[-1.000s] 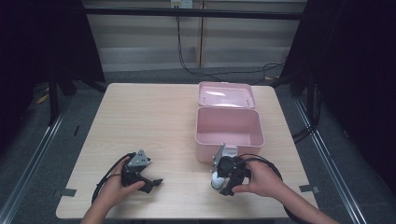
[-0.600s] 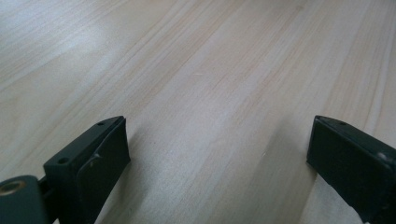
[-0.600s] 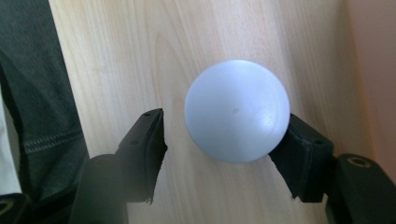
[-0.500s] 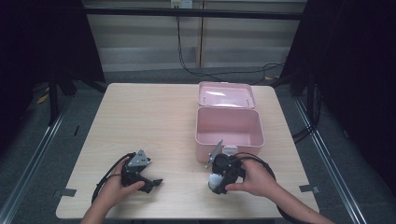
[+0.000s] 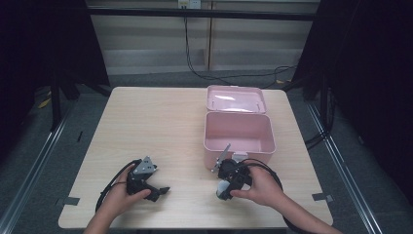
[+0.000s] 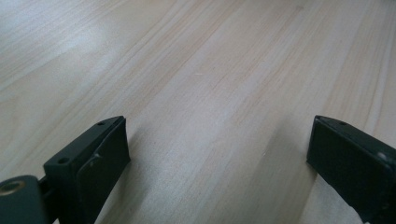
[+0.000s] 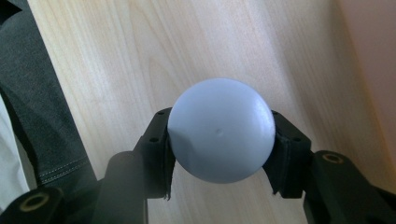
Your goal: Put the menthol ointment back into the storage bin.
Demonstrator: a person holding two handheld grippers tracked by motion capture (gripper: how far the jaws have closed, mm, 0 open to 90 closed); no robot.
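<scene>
Right gripper (image 7: pixel 219 140) had a pale ball (image 7: pixel 220 130) clamped tight.
Left gripper (image 6: pixel 219 154) sat spread apart over bare table (image 6: pixel 201 70).

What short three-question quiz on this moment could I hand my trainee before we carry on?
1. True or false: the right tool is shut on a pale blue ball.
2. Multiple choice: the pink box is A) closed, B) open with its lid folded back, C) tipped on its side.
3. Fill in: the left tool is open, with bare ____ between its jaws.

Key: 1 true; 2 B; 3 table.
</scene>
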